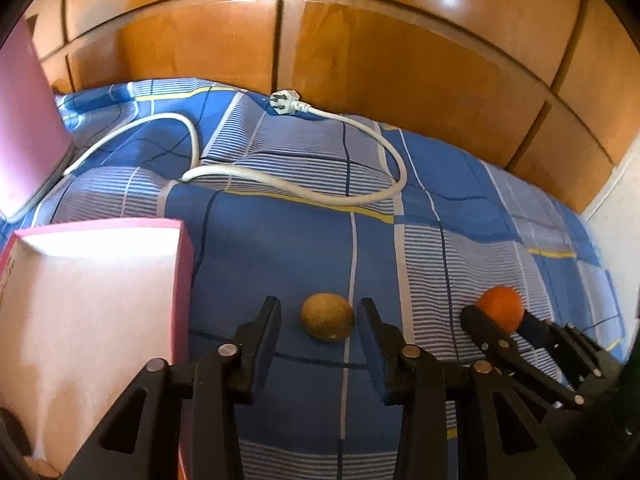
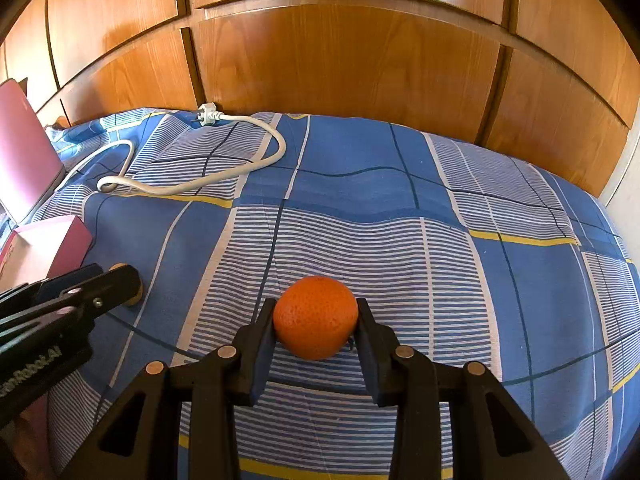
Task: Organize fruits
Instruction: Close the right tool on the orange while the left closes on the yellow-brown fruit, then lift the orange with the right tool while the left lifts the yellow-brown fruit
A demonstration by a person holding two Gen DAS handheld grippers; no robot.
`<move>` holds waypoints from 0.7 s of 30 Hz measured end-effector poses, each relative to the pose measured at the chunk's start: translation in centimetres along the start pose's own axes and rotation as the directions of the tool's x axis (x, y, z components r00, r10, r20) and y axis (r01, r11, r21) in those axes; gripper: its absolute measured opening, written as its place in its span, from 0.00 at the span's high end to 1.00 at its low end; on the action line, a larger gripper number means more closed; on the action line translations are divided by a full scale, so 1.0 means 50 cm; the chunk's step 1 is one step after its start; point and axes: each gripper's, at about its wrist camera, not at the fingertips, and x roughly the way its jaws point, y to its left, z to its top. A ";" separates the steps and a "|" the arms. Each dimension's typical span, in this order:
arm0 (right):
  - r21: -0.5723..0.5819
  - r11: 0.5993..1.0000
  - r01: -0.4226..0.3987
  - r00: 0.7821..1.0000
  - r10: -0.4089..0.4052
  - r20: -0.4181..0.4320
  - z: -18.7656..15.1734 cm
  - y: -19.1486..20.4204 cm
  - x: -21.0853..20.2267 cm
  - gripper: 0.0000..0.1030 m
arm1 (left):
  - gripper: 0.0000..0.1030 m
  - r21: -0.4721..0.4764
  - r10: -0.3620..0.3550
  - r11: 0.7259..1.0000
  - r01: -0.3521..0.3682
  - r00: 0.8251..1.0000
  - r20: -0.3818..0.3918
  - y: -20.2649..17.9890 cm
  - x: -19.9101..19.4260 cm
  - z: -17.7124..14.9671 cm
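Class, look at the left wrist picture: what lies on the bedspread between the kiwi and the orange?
Only the left gripper's own right finger and bare bedspread separate the kiwi from the orange; the left wrist view shows it.

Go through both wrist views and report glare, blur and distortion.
Left wrist view: glare whitens the pink box, bright spots on the wooden panels, fisheye bends their seams, and the right edge past the orange is smeared. Right wrist view: sharper, the orange's peel texture is clear, with similar panel sheen and curved seams.
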 end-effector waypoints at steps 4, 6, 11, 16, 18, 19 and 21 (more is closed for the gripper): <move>0.003 1.000 -0.003 1.000 0.003 -0.001 0.001 -0.001 0.001 0.63 | 0.73 0.022 -0.013 1.000 0.013 1.000 -0.009 -0.007 -0.002 -0.008; 0.005 1.000 -0.003 1.000 0.003 -0.002 -0.001 -0.002 -0.001 0.64 | 0.73 0.037 -0.017 0.999 0.017 1.000 -0.004 -0.012 -0.011 -0.018; 0.002 1.000 -0.011 1.000 0.011 -0.011 -0.014 0.001 -0.014 0.64 | 0.73 0.088 -0.025 0.996 0.024 1.000 0.005 -0.028 -0.044 -0.055; -0.015 1.000 -0.014 1.000 0.013 -0.022 -0.042 -0.001 -0.041 0.64 | 0.73 0.134 -0.044 0.990 0.043 0.999 -0.002 -0.055 -0.078 -0.107; -0.013 1.000 -0.013 1.000 0.013 -0.026 -0.056 -0.008 -0.054 0.64 | 0.73 0.152 -0.055 0.987 0.055 0.998 -0.008 -0.067 -0.091 -0.131; -0.012 1.000 -0.012 1.000 0.011 -0.027 -0.065 -0.011 -0.061 0.64 | 0.73 0.155 -0.059 0.986 0.060 0.998 -0.009 -0.070 -0.098 -0.143; -0.011 1.000 -0.008 0.999 0.007 -0.031 -0.087 -0.021 -0.079 0.64 | 0.73 0.144 -0.080 0.986 0.080 0.997 -0.007 -0.076 -0.120 -0.169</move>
